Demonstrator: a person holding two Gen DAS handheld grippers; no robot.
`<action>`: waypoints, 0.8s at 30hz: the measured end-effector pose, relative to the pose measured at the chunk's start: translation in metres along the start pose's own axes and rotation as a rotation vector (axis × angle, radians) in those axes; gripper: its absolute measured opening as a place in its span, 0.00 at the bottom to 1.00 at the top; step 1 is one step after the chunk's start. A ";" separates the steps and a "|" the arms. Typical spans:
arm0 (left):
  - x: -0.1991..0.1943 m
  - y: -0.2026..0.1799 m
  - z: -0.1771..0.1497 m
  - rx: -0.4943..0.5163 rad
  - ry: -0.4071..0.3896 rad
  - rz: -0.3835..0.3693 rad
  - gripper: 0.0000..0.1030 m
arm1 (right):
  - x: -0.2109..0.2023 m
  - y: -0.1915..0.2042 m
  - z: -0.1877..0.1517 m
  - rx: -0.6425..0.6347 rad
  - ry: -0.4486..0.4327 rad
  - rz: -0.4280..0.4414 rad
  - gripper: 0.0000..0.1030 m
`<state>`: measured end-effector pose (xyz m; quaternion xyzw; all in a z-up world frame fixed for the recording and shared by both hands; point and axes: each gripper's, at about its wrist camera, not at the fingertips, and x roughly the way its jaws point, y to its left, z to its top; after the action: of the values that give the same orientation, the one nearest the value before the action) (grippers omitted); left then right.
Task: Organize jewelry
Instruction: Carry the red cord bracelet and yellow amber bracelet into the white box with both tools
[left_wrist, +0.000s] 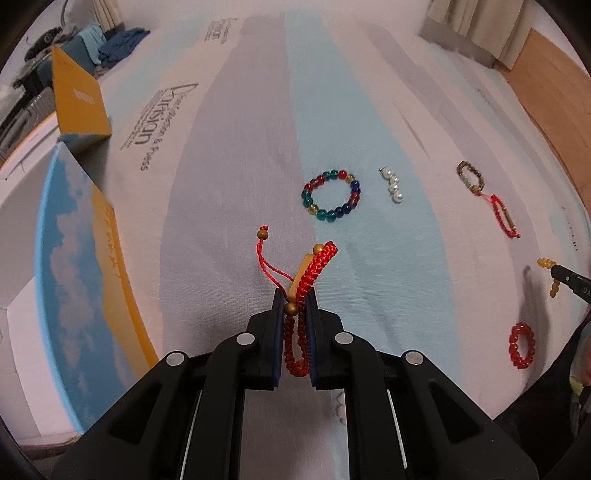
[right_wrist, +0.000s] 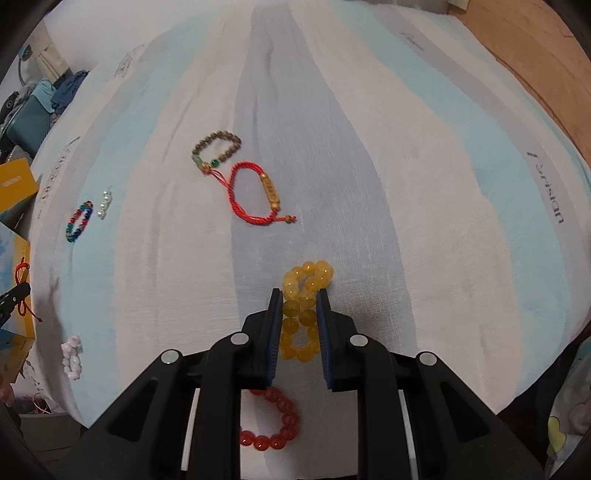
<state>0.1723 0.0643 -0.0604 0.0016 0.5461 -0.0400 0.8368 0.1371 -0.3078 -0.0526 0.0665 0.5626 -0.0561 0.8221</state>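
Observation:
My left gripper (left_wrist: 294, 295) is shut on a red braided bracelet (left_wrist: 314, 267) with gold beads and a tan bar; it is held above the striped cloth (left_wrist: 236, 184). My right gripper (right_wrist: 300, 295) is shut on a yellow bead bracelet (right_wrist: 308, 282). On the cloth lie a multicoloured bead bracelet (left_wrist: 331, 195), a pearl string (left_wrist: 392, 187), a brown bead bracelet (right_wrist: 216, 149), a thin red cord bracelet (right_wrist: 255, 192), a red bead bracelet (right_wrist: 275, 424) under my right gripper, and a pink bead bracelet (right_wrist: 72, 356).
A box with a blue-sky and yellow lid (left_wrist: 81, 280) stands at the left of the cloth, with a yellow box (left_wrist: 77, 99) behind it. Clutter and blue cloth lie at the far left. Wooden floor (left_wrist: 546, 92) shows at the right.

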 end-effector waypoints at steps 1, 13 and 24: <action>-0.004 0.000 -0.001 -0.001 -0.005 0.000 0.09 | -0.001 0.004 0.001 -0.002 -0.004 0.002 0.17; -0.062 0.014 0.000 -0.022 -0.081 0.030 0.09 | -0.051 0.054 0.008 -0.062 -0.088 0.035 0.17; -0.113 0.058 -0.005 -0.074 -0.136 0.067 0.10 | -0.097 0.138 0.017 -0.179 -0.160 0.079 0.17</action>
<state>0.1261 0.1300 0.0384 -0.0138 0.4887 0.0084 0.8723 0.1408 -0.1730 0.0508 0.0103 0.4951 0.0215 0.8685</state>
